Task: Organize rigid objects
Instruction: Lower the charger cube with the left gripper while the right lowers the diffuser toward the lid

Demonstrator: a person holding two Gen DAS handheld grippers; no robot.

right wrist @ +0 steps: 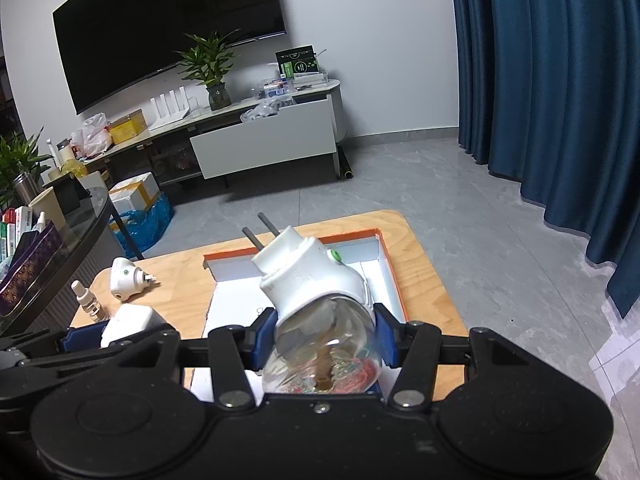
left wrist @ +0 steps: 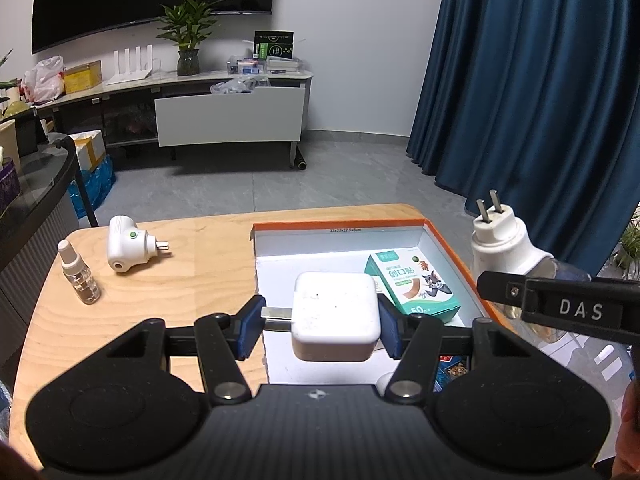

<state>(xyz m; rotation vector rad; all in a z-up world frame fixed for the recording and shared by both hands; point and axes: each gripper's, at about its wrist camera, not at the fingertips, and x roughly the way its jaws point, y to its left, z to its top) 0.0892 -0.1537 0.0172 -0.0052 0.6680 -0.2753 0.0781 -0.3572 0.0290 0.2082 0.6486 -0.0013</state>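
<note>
My left gripper (left wrist: pixel 320 326) is shut on a white square charger (left wrist: pixel 335 316), held above the near left part of an orange-rimmed white box (left wrist: pixel 340 225). A green plaster carton (left wrist: pixel 412 282) lies inside the box. My right gripper (right wrist: pixel 322 332) is shut on a white plug-in repellent heater with a clear bottle (right wrist: pixel 316 308), prongs pointing up, over the box (right wrist: pixel 390 272). In the left wrist view the heater (left wrist: pixel 504 244) hangs by the box's right rim. The charger also shows in the right wrist view (right wrist: pixel 132 322).
A second white plug-in heater (left wrist: pixel 128 249) and a small clear spray bottle (left wrist: pixel 78 272) lie on the wooden table (left wrist: pixel 200 264) left of the box. A dark glass table (right wrist: pixel 60 256) stands at the left. Blue curtains (left wrist: pixel 540 80) hang at the right.
</note>
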